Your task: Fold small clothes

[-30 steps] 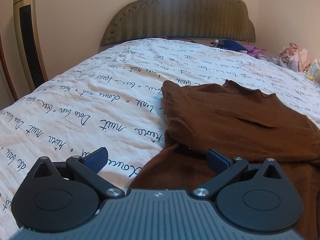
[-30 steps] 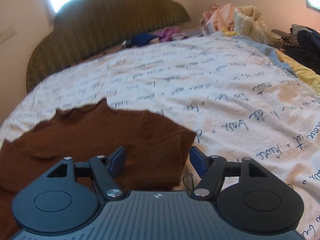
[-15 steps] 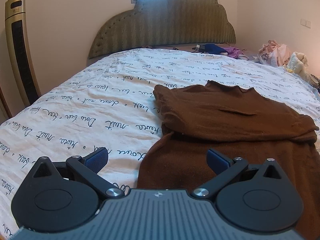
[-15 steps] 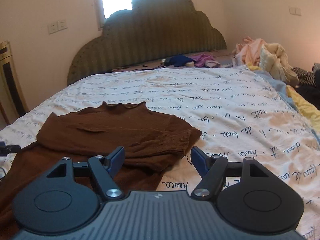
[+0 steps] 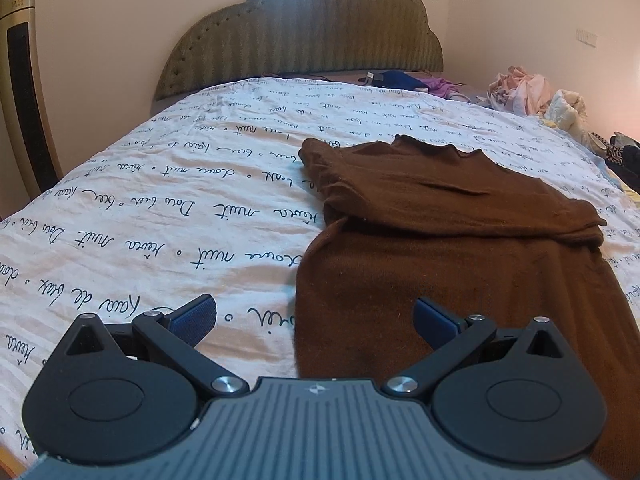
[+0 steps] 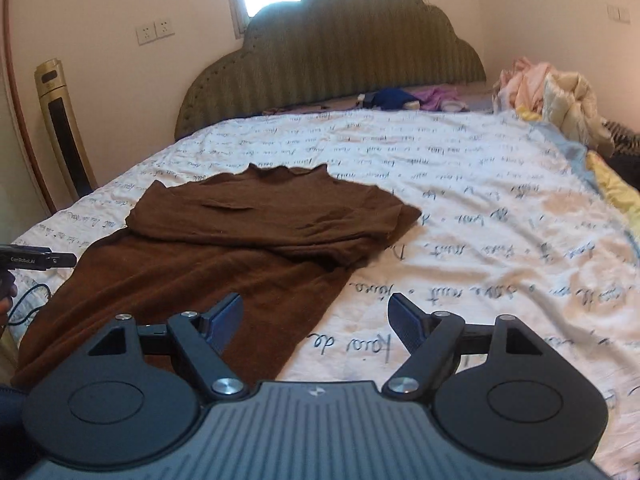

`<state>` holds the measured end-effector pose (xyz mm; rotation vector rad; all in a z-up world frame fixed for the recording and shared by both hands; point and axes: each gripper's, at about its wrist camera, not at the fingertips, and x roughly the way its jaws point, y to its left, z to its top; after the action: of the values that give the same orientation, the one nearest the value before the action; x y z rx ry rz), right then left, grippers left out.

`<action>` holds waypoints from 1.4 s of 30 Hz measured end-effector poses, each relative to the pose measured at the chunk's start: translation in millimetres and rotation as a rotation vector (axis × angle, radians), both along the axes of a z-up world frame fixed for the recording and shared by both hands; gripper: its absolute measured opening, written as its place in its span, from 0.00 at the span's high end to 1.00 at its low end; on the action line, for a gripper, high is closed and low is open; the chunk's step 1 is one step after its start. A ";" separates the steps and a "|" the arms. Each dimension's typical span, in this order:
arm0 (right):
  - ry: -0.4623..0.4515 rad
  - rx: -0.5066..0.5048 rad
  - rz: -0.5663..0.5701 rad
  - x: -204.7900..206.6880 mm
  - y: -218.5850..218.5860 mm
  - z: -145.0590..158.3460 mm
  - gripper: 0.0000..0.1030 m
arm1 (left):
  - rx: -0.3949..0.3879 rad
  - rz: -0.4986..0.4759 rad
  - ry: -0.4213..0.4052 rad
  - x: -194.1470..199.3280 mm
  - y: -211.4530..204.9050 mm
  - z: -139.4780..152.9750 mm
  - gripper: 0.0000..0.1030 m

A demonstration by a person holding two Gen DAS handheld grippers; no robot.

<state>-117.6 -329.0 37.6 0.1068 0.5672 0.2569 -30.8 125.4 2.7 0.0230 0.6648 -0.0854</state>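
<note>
A brown sweater (image 5: 460, 240) lies flat on the bed, collar toward the headboard, with its upper part and sleeves folded across the chest. My left gripper (image 5: 314, 312) hovers open over the sweater's lower left edge, one finger above the sheet and one above the knit, nothing between them. In the right wrist view the same sweater (image 6: 260, 232) stretches left of centre. My right gripper (image 6: 316, 308) hangs open over its lower right edge, jaws wide apart and empty. Part of the left hand's device (image 6: 36, 260) shows at the far left.
The sheet (image 5: 160, 220) is white with blue handwriting print. A padded olive headboard (image 5: 312, 40) stands at the far end, with blue and purple garments (image 6: 400, 98) in front of it. A heap of clothes (image 6: 552, 96) lies at the right. A gold tower fan (image 6: 64, 128) stands at the left.
Both grippers have drawn back from the folded upper part toward the sweater's lower end, so more of it shows. The right gripper's jaws have spread a little wider.
</note>
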 end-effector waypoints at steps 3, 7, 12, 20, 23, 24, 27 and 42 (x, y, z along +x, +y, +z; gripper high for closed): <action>-0.105 -0.021 0.050 -32.6 -14.3 24.5 0.23 | -0.019 -0.029 0.013 -7.0 8.6 1.3 0.00; -0.289 -0.039 0.077 -75.8 -26.2 57.5 0.20 | -0.044 -0.073 0.035 -17.3 18.8 3.4 0.00; -0.449 0.189 0.144 -94.5 -38.7 75.5 0.07 | -0.070 -0.134 0.082 -30.7 28.2 1.0 0.00; -0.057 0.236 0.163 -39.5 0.4 25.3 0.06 | -0.088 -0.237 0.193 -49.2 27.3 -19.0 0.00; 0.141 0.242 0.196 -26.9 16.9 -11.6 0.06 | -0.138 -0.280 0.241 -50.9 30.5 -27.4 0.00; 0.192 0.260 0.204 -26.1 21.0 -23.9 0.06 | -0.158 -0.290 0.254 -50.9 31.7 -29.6 0.01; 0.338 0.340 0.242 -27.5 27.1 -55.8 0.07 | -0.214 -0.309 0.277 -50.6 35.0 -32.3 0.03; 0.491 0.595 0.221 -31.6 48.2 -91.4 0.91 | -0.484 -0.381 0.415 -38.5 24.5 -55.0 0.91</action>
<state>-149.2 -280.9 -53.9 0.6998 0.9790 0.6198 -69.3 149.9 -52.4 -0.3429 1.0336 -0.6294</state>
